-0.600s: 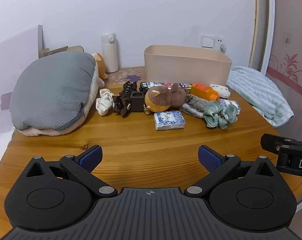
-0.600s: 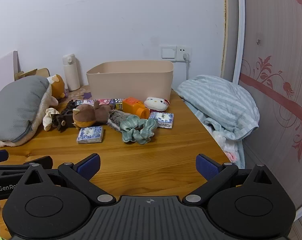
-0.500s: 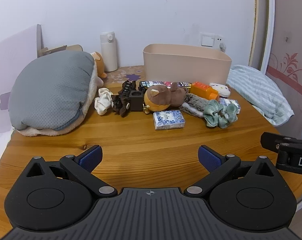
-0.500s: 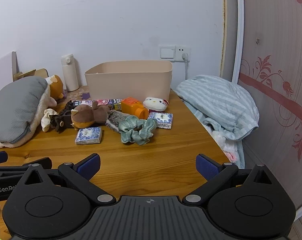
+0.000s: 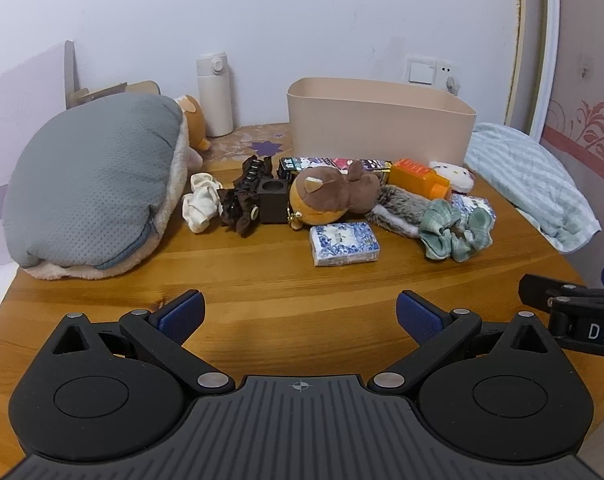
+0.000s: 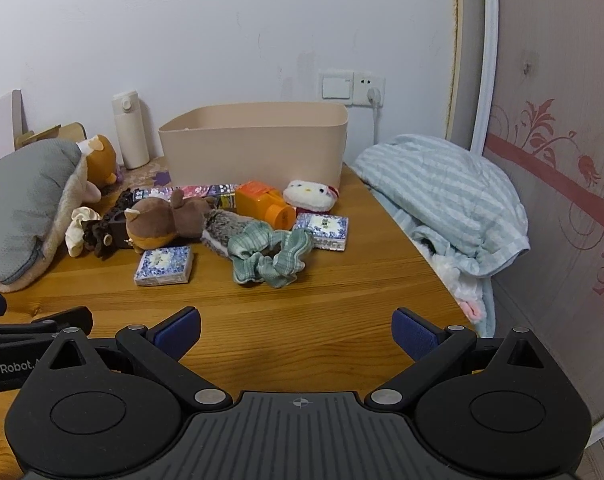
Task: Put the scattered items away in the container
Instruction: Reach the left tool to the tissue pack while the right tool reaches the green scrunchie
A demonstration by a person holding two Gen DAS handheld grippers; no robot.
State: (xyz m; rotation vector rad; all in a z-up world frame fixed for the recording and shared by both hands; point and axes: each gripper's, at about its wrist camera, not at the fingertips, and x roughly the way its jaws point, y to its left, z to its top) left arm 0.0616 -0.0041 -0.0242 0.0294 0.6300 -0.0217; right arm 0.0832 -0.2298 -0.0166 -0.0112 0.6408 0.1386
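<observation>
A beige tub [image 5: 380, 130] [image 6: 254, 148] stands at the back of the wooden table [image 5: 282, 280]. In front of it lie scattered items: a brown plush [image 5: 334, 196] [image 6: 162, 220], a blue-and-white tissue pack [image 5: 344, 243] [image 6: 164, 266], a green scrunchie [image 5: 456, 230] [image 6: 270, 256], an orange bottle [image 5: 420, 178] [image 6: 264, 204], a white cat plush [image 6: 310, 196], a black cube [image 5: 272, 200] and a cream scrunchie [image 5: 200, 206]. My left gripper [image 5: 300, 314] and right gripper [image 6: 296, 330] hover open over the near table edge, both with nothing between the fingers.
A grey cushion [image 5: 90, 184] fills the table's left side, with a white flask [image 5: 215, 94] behind it. A striped blanket [image 6: 442, 196] lies off the right edge. A second tissue pack [image 6: 322, 231] and a grey fur piece [image 6: 226, 228] sit among the items.
Both views have shifted only slightly; the items sit a touch further left in the right wrist view. Both grippers stay wide open.
</observation>
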